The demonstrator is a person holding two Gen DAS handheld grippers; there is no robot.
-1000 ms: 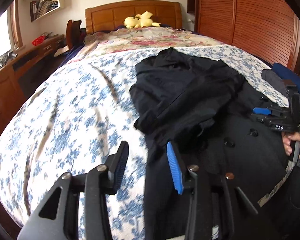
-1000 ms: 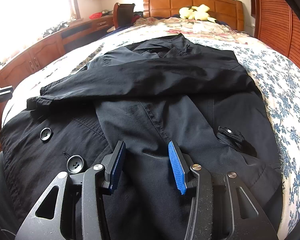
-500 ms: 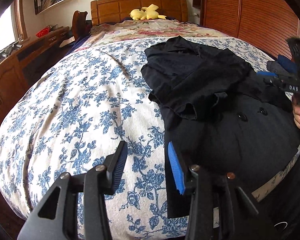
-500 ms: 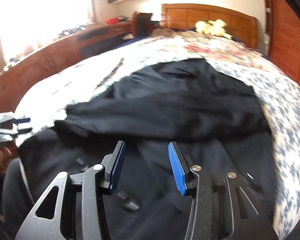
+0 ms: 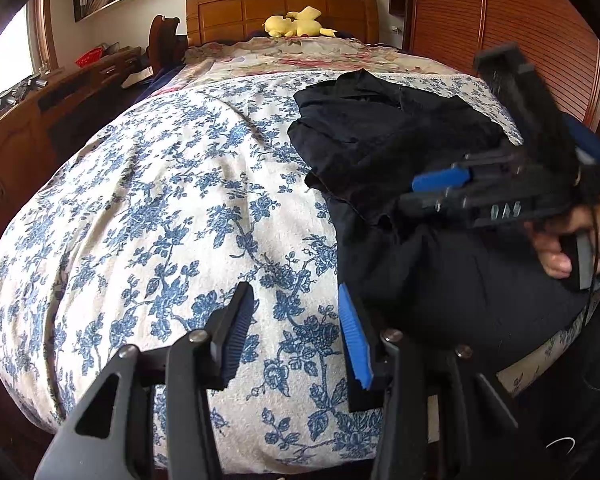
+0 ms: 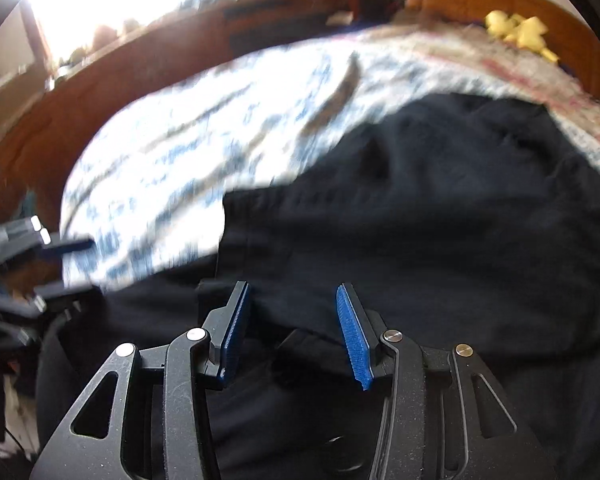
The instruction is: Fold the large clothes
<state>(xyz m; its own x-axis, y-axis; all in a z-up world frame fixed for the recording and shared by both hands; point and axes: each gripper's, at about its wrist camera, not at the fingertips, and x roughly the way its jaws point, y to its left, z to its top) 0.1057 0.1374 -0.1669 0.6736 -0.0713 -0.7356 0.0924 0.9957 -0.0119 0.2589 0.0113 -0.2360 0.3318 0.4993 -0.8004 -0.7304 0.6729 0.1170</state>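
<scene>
Black coat (image 5: 400, 152) lies spread on the floral bedspread (image 5: 160, 208), filling the bed's right half. Left gripper (image 5: 296, 328) hangs over bare bedspread, jaws apart and empty, coat edge at its three o'clock. Right gripper (image 6: 292, 332) hovers over the coat itself, jaws apart, nothing pinched; fabric runs from nine through three o'clock.

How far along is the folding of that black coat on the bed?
Partly done: the black coat lies on the flowered bedspread with a sleeve already folded across it. In hand: nothing; the left gripper and right gripper are both open and empty. Left: folding the body into a compact bundle.
</scene>
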